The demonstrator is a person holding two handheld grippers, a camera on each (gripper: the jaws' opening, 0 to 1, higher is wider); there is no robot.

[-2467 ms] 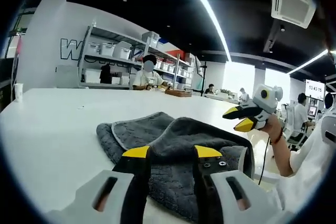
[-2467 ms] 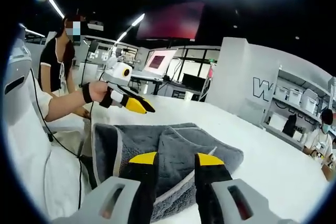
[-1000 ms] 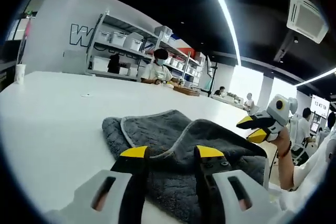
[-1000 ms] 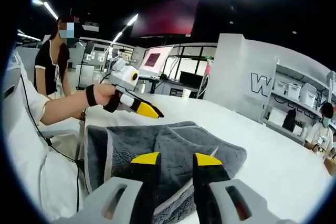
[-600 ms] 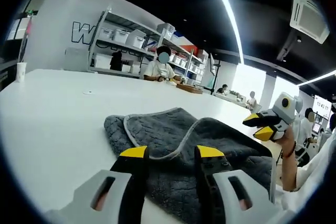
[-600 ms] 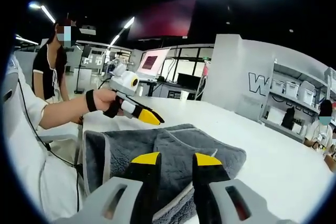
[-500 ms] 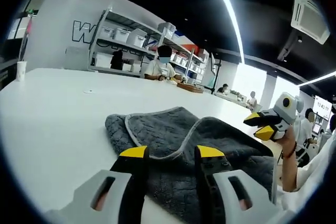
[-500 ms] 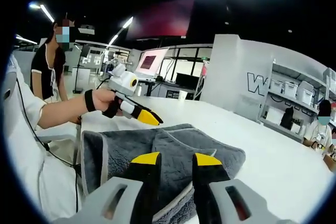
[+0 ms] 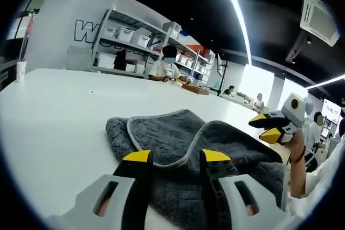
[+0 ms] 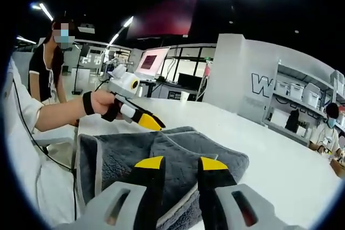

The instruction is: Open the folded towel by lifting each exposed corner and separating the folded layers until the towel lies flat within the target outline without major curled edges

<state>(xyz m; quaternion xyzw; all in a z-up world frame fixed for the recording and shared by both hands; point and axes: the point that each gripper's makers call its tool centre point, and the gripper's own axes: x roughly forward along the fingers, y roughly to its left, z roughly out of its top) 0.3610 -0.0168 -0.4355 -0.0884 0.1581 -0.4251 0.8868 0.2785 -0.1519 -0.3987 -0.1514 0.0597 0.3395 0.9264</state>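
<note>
On the white counter (image 9: pixel 54 111) the grey towel (image 9: pixel 178 138) sits folded, left gripper (image 9: pixel 175 157) and right gripper (image 10: pixel 180 161) hovering low, jaws narrowly parted, empty, likely lining up a corner grab.

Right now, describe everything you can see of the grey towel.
The towel is dark grey, plush, with a lighter grey piped edge. It lies still folded on the white table, one rounded-corner layer lapped over another, its surface rumpled. The left gripper and the right gripper are both low over it with jaws apart; whether either touches the cloth cannot be told.
</note>
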